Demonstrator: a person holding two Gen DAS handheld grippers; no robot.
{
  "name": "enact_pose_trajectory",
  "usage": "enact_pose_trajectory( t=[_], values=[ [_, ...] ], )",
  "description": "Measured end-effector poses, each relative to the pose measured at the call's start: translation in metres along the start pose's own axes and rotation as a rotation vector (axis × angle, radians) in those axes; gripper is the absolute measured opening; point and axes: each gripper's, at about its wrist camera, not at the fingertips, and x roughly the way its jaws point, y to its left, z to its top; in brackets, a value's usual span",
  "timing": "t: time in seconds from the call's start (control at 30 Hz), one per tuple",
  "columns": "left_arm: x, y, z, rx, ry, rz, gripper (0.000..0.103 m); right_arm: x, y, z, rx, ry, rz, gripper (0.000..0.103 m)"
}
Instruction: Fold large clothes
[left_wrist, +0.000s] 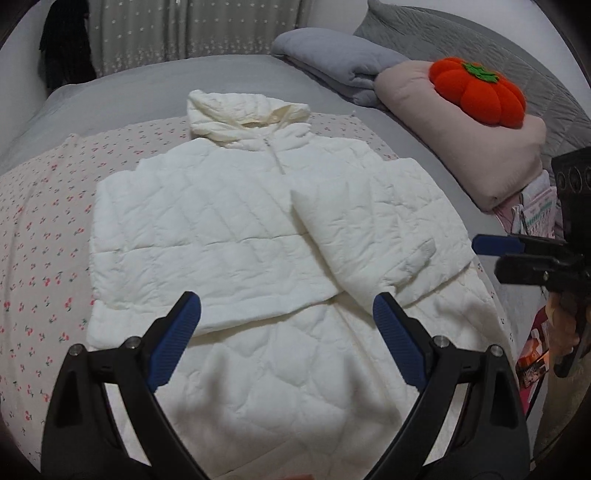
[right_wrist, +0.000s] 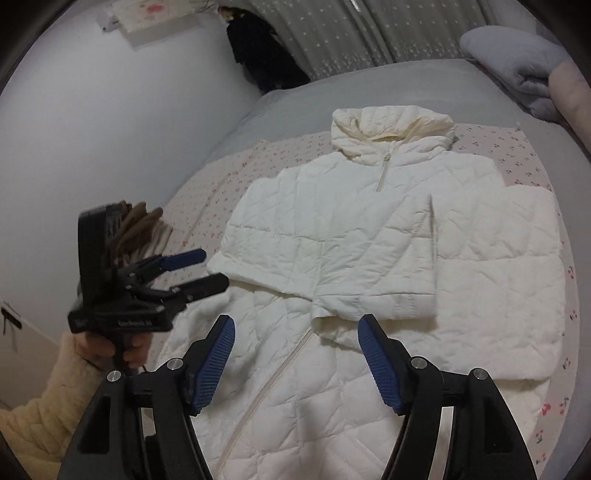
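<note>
Left wrist view, left to right: a cherry-print sheet (left_wrist: 40, 221) covers the near part of the bed, with grey bedding (left_wrist: 147, 85) beyond it. At centre lies the white quilted hooded jacket (left_wrist: 207, 229), front up and zipped, hood (left_wrist: 240, 114) pointing away from the camera; both sleeves are folded across the chest, the one on the right of the frame (left_wrist: 376, 229) lying diagonally on top. The left gripper (left_wrist: 286, 314) hovers above the jacket's lower half with its blue-padded fingers spread wide and nothing between them. Further right, a folded grey blanket (left_wrist: 343, 62) and a pink cushion (left_wrist: 472, 136) bearing an orange pumpkin plush (left_wrist: 476, 96) rest near the bed's far edge. At the extreme right edge the right gripper (left_wrist: 495, 258) appears side-on. Right wrist view, left to right: the left gripper (right_wrist: 207, 269), held in a hand (right_wrist: 110, 347) with a cream fleece cuff, sits beside the jacket's edge, its fingers apart. The jacket (right_wrist: 351, 236) fills the centre over the cherry-print sheet (right_wrist: 229, 173). The right gripper (right_wrist: 295, 328) is poised over the jacket hem area, fingers wide apart and empty.
</note>
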Motion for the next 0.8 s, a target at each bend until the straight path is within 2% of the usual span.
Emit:
enact_pose_trajectory(
  t=[0.1,0.2,0.27,0.33,0.37,0.4,0.43,0.5,0.57,0.63,0.73,0.8],
  values=[
    [0.015,-0.028,0.003,0.052,0.001,-0.031,0.094,-0.011,-0.026,0.003,0.069,-0.04,-0.095,0.071],
    [0.036,-0.063,0.0,0.149,0.026,-0.044,0.094,-0.01,-0.055,0.001,0.168,-0.04,-0.127,0.071],
    [0.05,-0.083,-0.003,0.218,0.031,-0.01,0.094,-0.008,-0.07,-0.002,0.213,-0.042,-0.137,0.07],
    [0.061,-0.098,-0.004,0.275,0.016,0.055,0.093,-0.005,-0.083,-0.005,0.251,-0.04,-0.144,0.07],
    [0.066,-0.102,-0.003,0.29,0.006,0.088,0.091,-0.004,-0.089,-0.007,0.27,-0.039,-0.141,0.07],
    [0.069,-0.102,-0.001,0.293,-0.002,0.118,0.081,-0.003,-0.094,-0.009,0.289,-0.038,-0.137,0.07],
    [0.072,-0.1,0.002,0.282,-0.009,0.152,0.065,-0.002,-0.098,-0.01,0.303,-0.038,-0.135,0.07],
    [0.069,-0.08,0.007,0.181,-0.011,0.19,0.045,-0.002,-0.104,-0.012,0.319,-0.039,-0.134,0.07],
    [0.055,-0.043,0.007,0.007,-0.038,0.206,0.045,-0.004,-0.107,-0.014,0.325,-0.038,-0.137,0.07],
    [0.039,-0.008,0.001,-0.088,-0.042,0.18,0.046,-0.006,-0.109,-0.016,0.321,-0.035,-0.146,0.07],
    [0.023,0.033,-0.014,-0.136,-0.009,0.18,0.056,-0.012,-0.111,-0.017,0.317,-0.039,-0.159,0.07],
    [0.014,0.057,-0.023,-0.155,0.001,0.136,0.062,-0.016,-0.112,-0.016,0.316,-0.053,-0.153,0.07]
  ],
)
